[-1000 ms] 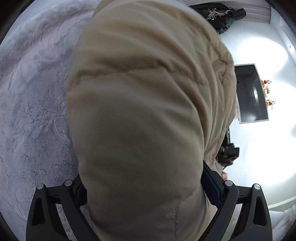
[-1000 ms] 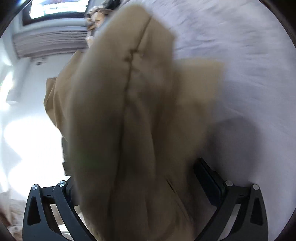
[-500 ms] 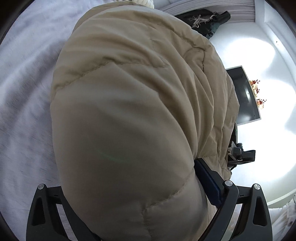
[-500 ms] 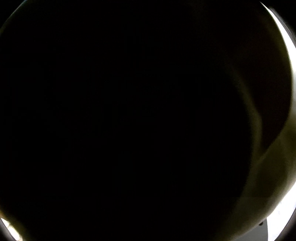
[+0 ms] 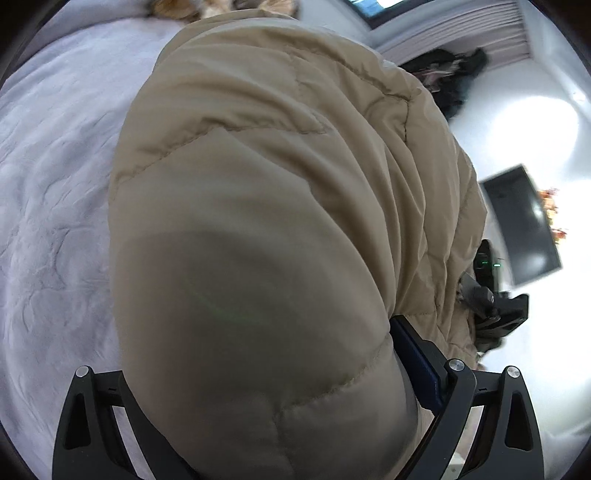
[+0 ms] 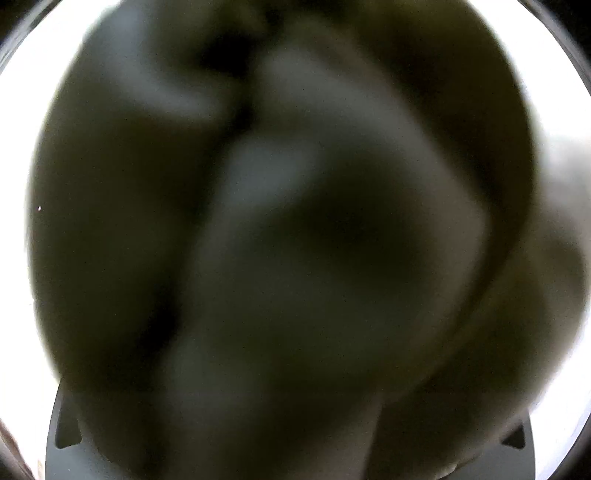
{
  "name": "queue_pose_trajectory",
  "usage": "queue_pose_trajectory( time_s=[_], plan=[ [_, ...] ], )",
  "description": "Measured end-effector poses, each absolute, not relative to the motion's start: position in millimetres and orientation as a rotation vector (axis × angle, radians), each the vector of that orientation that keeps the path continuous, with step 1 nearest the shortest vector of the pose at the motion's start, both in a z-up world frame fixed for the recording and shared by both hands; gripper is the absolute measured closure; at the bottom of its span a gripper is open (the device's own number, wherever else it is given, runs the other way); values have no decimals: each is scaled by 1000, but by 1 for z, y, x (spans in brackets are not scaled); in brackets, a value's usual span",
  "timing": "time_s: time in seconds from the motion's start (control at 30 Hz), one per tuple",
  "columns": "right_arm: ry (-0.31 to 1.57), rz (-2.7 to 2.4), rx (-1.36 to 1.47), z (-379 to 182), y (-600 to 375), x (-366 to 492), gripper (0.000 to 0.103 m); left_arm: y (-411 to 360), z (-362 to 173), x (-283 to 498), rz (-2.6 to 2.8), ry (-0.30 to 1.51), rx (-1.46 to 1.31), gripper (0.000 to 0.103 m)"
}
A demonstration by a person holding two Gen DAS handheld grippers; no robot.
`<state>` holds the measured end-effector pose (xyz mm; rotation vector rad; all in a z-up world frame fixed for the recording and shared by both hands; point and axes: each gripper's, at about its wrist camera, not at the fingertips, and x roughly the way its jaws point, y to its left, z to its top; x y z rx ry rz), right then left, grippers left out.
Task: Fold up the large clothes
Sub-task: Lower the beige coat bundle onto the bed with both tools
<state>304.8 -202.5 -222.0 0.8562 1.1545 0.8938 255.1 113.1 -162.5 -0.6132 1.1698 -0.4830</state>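
Note:
A beige quilted puffer jacket bulges up between the fingers of my left gripper, which is shut on its thick padding. The blue pad of one finger shows at the jacket's right side, and the other fingertip is buried in fabric. Past the jacket's far right edge my right gripper holds the same garment in the air. In the right wrist view the jacket lies against the lens as a dark blur, so that gripper's fingertips are hidden.
A pale grey bedspread lies below on the left. On the white wall at the right hangs a dark screen with orange flowers beside it. Dark clothing hangs near a pleated curtain.
The jacket has swung up against the right camera, first blacking it out and now blurring it. The left view has tilted upward, showing more wall and curtain.

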Motion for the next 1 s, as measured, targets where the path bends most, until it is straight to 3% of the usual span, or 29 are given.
queue_pose_trajectory(
  time_s=[0.17,0.37,0.4,0.43,0.47,0.53,0.63,0.83,1.0],
  plan=[
    [1246,655,858,-243,-244,297,1,108,-176,255,-437,1179,-582,5],
    [1227,399,878,-214,-319,249,3,90,-164,255,-401,1183,-527,5],
    [1205,396,874,-202,-326,232,13,76,-154,264,-393,1185,-516,5],
    [1191,404,868,-189,-325,225,33,73,-152,265,-386,1186,-504,5],
    [1187,416,860,-176,-323,210,43,70,-156,257,-381,1188,-496,5],
    [1179,483,837,-157,-288,201,77,58,-148,263,-360,1199,-467,5],
    [1205,573,711,-134,-250,197,83,53,-122,262,-358,1191,-407,6],
    [1276,499,395,-158,-218,174,84,59,-59,260,-424,1069,-332,6],
    [1283,470,398,-160,-215,164,90,22,-30,296,-529,935,-289,6]
  ],
)
